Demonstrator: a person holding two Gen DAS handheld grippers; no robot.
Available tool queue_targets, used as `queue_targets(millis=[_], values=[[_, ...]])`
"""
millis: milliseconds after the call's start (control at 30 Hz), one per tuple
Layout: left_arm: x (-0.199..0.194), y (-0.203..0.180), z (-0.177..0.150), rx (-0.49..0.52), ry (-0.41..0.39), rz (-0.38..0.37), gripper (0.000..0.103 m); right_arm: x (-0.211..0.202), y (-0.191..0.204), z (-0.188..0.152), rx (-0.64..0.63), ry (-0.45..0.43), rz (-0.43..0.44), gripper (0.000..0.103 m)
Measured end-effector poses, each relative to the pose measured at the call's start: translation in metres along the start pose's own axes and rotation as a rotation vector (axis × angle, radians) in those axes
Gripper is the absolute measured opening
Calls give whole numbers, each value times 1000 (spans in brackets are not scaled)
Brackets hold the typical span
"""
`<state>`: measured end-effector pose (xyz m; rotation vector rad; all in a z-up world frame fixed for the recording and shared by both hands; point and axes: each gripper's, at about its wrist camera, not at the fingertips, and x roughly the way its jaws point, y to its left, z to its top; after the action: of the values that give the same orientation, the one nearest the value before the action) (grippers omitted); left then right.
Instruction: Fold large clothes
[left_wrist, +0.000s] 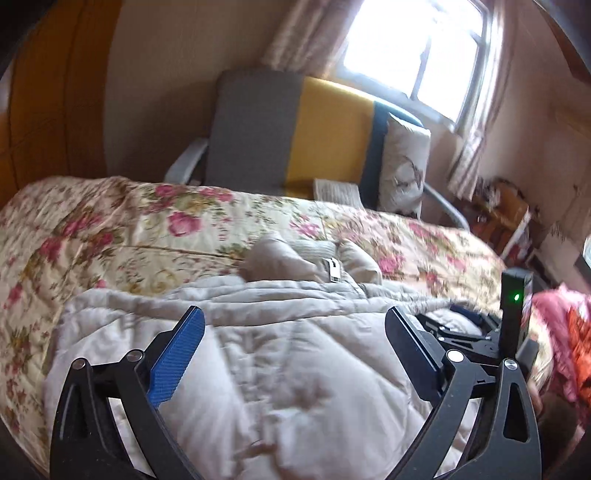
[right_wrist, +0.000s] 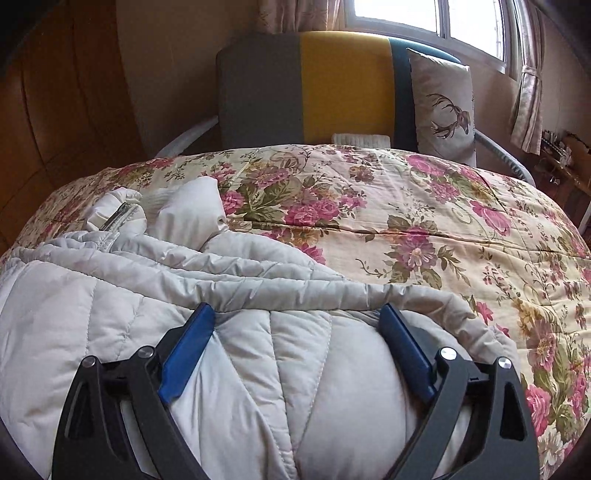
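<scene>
A pale grey quilted puffer jacket (left_wrist: 295, 354) lies on the floral bedspread (left_wrist: 110, 229), its collar and zipper (left_wrist: 330, 267) toward the far side. My left gripper (left_wrist: 295, 317) is open just above the jacket's body, holding nothing. In the right wrist view the jacket (right_wrist: 258, 362) fills the lower left, with a folded edge running across. My right gripper (right_wrist: 297, 314) is open with its fingers spread over a puffy part of the jacket, not clamped on it. The right gripper also shows in the left wrist view (left_wrist: 476, 332), at the jacket's right edge.
A grey, yellow and blue chair (right_wrist: 314, 85) with a deer cushion (right_wrist: 443, 107) stands beyond the bed (right_wrist: 443, 221). A window with curtains (left_wrist: 413, 44) is behind it. A wooden wardrobe (left_wrist: 44, 92) is at left. Red-pink fabric (left_wrist: 565, 332) lies at right.
</scene>
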<state>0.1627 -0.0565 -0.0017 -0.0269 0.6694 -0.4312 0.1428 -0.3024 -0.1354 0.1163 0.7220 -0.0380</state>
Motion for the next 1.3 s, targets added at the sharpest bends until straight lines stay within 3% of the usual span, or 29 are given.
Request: queue_targets(millis=[133,367,533,633,767,900,967,1100,1167,1300], values=[[53,-20,-7,120,119,124,97,1,0,0,-1,3,-6,92],[91,8,-33,57,124,51,100,4,-3,0,15,10,-8,92],[82,6,-33,56,111,49,100,-1,-2,2,4,9,-13,92],[53,13,-32,21,91,35,100,-25,2,5,-2,6,-95,100],[2,43,-39,-98,0,49,100,-73,16,-2,11,-104,-58,101],[-17,77,-48,-202,-20,116,100,-77,33,-11,14,-128,-60,101],[-14,87,-53,-189,-3,159,100,-61,37,-15,-8,-84,-95,101],[2,81,-64,-10,-2,254,100,-34,30,-25,10,-82,-105,101],[14,82,-66,23,-6,241,100,-24,28,-20,14,-59,-95,101],[30,97,-59,-18,10,173,100,-14,21,-15,34,-31,-64,101]])
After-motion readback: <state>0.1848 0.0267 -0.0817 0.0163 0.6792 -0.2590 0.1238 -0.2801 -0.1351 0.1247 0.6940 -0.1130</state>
